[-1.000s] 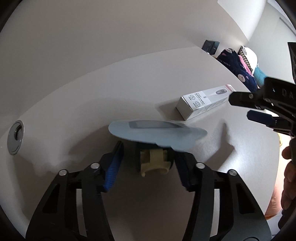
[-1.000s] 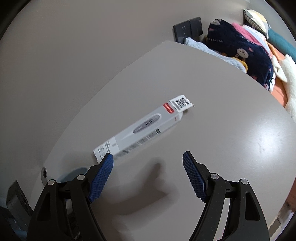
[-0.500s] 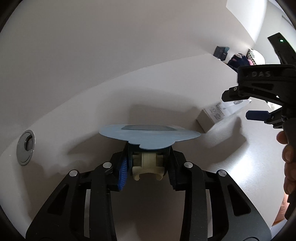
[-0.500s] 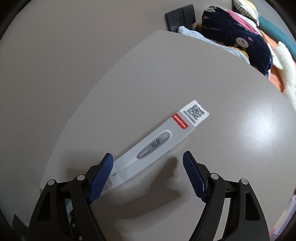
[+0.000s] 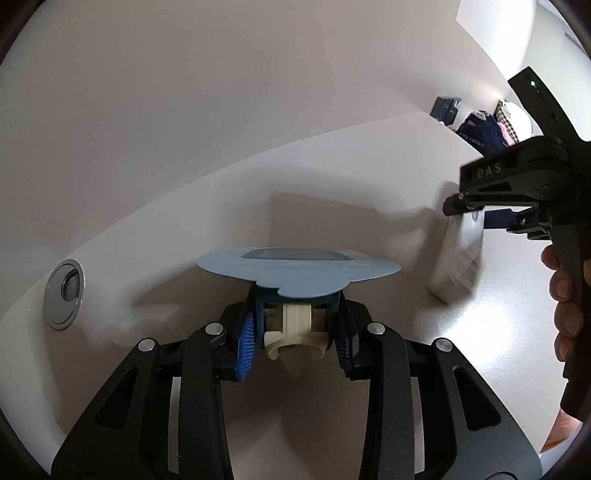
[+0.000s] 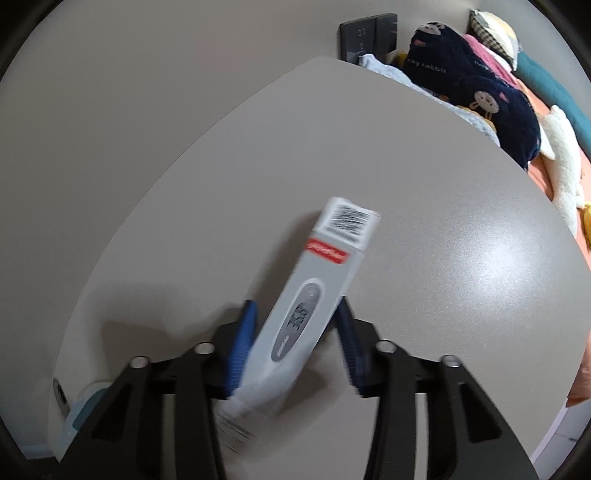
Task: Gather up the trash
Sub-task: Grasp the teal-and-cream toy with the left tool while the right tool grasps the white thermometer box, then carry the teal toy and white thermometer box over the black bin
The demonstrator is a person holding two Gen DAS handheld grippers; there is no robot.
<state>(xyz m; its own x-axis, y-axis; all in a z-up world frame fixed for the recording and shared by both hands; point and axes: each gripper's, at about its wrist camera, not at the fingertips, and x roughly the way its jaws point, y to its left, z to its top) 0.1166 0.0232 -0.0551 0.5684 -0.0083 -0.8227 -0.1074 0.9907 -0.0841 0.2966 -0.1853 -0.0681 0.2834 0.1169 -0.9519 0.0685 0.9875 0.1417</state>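
Note:
My left gripper (image 5: 295, 334) is shut on a small package with a cream plastic part (image 5: 295, 325) under a light blue peel-off lid (image 5: 299, 271), held above the white table (image 5: 221, 206). My right gripper (image 6: 299, 332) is shut on a grey thermometer box (image 6: 314, 306) with a barcode end, tilting it up off the table (image 6: 443, 258). In the left wrist view the right gripper (image 5: 484, 216) shows at the right, holding the blurred box (image 5: 458, 258).
A round metal grommet (image 5: 64, 290) is set in the table at the left. A black wall panel (image 6: 369, 35) and a pile of clothes and soft toys (image 6: 480, 96) lie beyond the table's far right edge.
My left gripper closed on the blue-lidded package. My right gripper moved onto the thermometer box, closed on it and tipped it up from the table.

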